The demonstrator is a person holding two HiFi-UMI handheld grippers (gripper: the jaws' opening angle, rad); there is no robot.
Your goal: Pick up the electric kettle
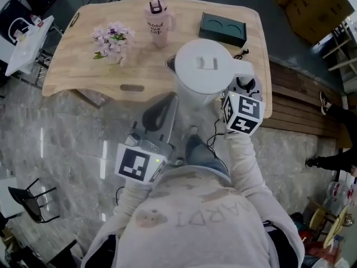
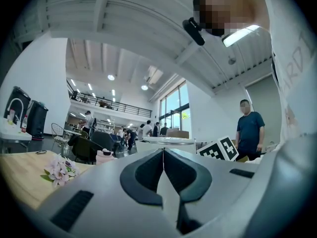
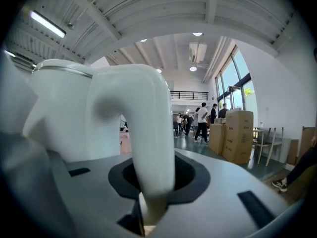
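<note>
The white electric kettle (image 1: 203, 71) hangs over the near edge of the wooden table (image 1: 72, 60), lid up. My right gripper (image 1: 243, 87) is shut on the kettle's handle (image 3: 143, 128), which runs up between the dark pads (image 3: 190, 175) in the right gripper view, with the kettle body (image 3: 59, 108) to its left. My left gripper (image 1: 166, 102) points at the kettle's left side from below. Its jaws are shut with nothing between them, the pads meeting in the left gripper view (image 2: 162, 152). The kettle's rim (image 2: 163, 142) shows just beyond them.
On the table stand a bunch of pale purple flowers (image 1: 113, 39), a pink tumbler (image 1: 158, 18) and a dark green box (image 1: 223, 29). A slatted wooden bench (image 1: 301, 102) lies to the right, a cardboard box (image 1: 309, 7) beyond. A person (image 2: 250, 128) stands in the hall.
</note>
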